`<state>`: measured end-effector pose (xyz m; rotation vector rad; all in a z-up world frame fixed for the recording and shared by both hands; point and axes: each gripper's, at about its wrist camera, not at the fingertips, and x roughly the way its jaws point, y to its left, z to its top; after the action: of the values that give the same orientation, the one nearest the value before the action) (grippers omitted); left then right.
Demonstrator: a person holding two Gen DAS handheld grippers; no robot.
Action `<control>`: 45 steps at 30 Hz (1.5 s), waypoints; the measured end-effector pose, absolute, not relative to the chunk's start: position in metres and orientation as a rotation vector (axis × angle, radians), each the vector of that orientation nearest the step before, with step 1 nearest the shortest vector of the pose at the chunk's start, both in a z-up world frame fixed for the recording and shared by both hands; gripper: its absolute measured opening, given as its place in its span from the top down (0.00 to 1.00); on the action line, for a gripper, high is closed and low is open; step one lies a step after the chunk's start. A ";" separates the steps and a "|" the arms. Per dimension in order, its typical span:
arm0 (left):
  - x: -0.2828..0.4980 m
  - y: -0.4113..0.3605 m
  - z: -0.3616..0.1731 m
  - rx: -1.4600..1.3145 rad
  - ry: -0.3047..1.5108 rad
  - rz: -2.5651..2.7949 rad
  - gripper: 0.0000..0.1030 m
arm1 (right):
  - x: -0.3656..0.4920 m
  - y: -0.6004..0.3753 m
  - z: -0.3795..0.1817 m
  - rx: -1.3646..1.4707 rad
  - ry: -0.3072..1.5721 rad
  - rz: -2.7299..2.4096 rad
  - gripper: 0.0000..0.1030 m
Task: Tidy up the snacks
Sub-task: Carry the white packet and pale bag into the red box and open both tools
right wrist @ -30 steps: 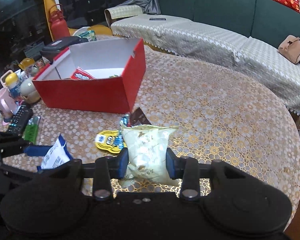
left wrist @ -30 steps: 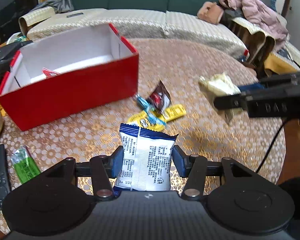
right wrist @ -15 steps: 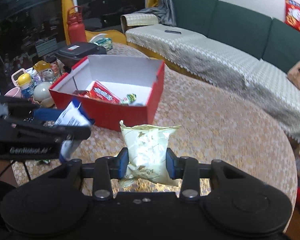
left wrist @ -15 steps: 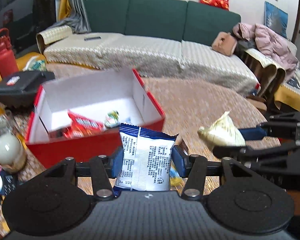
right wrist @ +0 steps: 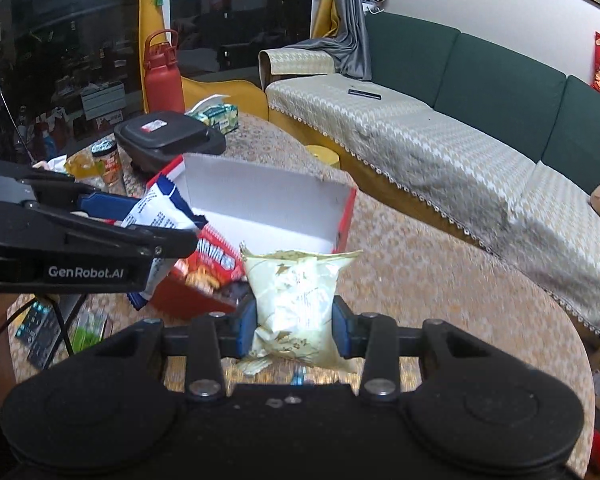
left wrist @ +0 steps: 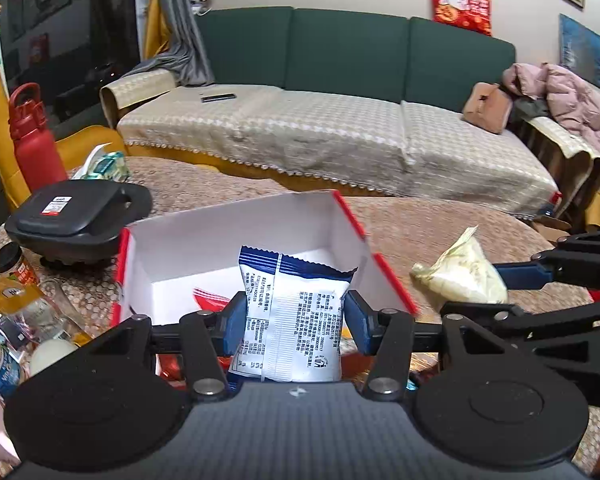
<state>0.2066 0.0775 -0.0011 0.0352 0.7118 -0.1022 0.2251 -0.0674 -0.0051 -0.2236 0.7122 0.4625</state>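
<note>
Carrying step: left gripper clenched on blue-and-white foil packet; right gripper grasping pale yellow crinkled pouch; next, release over red cardboard box.

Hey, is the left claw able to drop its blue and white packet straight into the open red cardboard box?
Probably yes: the left claw holds the packet over the box, nothing between.

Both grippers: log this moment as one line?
left gripper: shut on blue-and-white foil snack packet | right gripper: shut on pale-yellow crinkled snack bag | open red cardboard box: ahead, packets unreleased
</note>
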 end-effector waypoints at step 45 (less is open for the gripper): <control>0.301 0.130 -0.064 0.089 0.905 0.037 0.47 | 0.319 0.015 -0.085 -0.313 0.898 0.541 0.63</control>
<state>0.3007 0.1300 -0.0639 0.0889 0.9049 0.0373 0.3194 0.0146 -0.0853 -0.3134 0.8984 0.5413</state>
